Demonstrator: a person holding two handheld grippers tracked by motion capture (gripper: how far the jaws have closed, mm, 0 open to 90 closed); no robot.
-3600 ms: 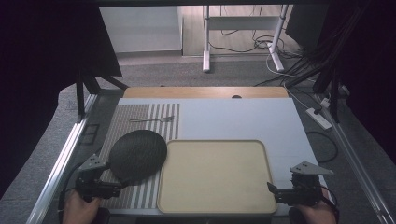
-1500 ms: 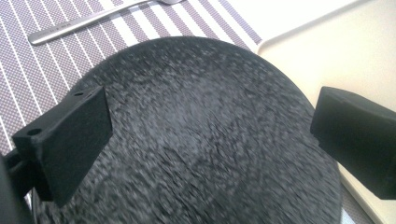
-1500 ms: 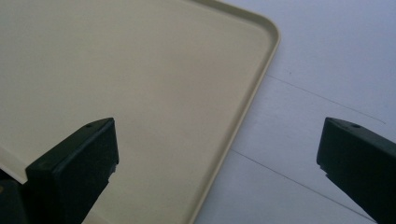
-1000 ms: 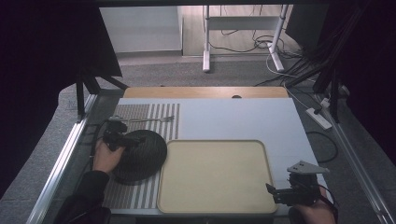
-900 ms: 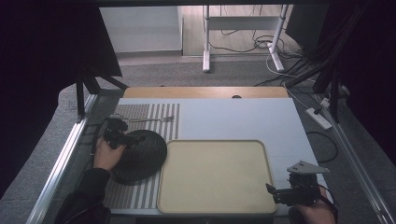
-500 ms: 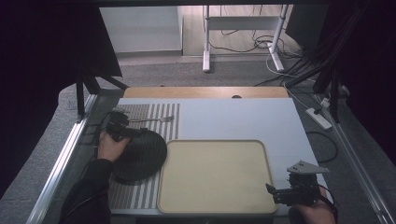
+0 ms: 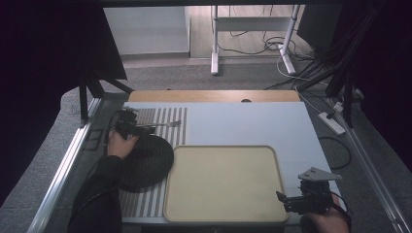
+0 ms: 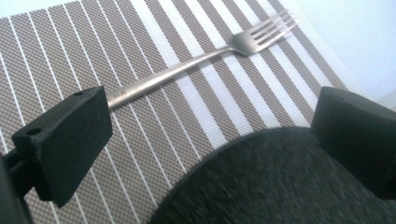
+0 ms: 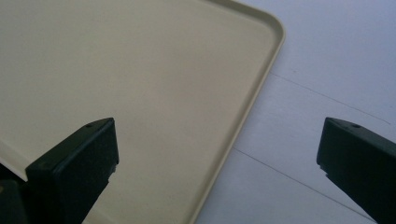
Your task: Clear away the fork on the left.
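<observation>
At the near edge of the worktop point(image 7: 243, 121), on the right, the right claw point(image 7: 284, 200) sits in the person's right hand point(image 7: 326, 219), jaws spread wide and holding nothing. Its own view looks past those jaws at the corner of a beige tray point(image 9: 140, 84), one jaw over the tray and the other over the pale worktop beside the rim. That tray point(image 7: 221, 182) lies flat and bare in the near middle. Just left of it a dark round plate point(image 7: 148, 160) rests on a striped mat point(image 7: 167, 131), its edge close to the tray's left rim. Farther back on the left, the left hand point(image 7: 118, 144) holds the left claw point(image 7: 151, 129) over the mat at the plate's far edge, jaws wide apart and gripping nothing. Between them in the left gripper view lie the plate's rim point(image 8: 280, 186) and a fork point(image 8: 205, 58), which rests on the mat point(image 8: 154, 32) with its handle end running behind the left jaw and its tines pointing away. Whether that jaw touches the handle cannot be told
</observation>
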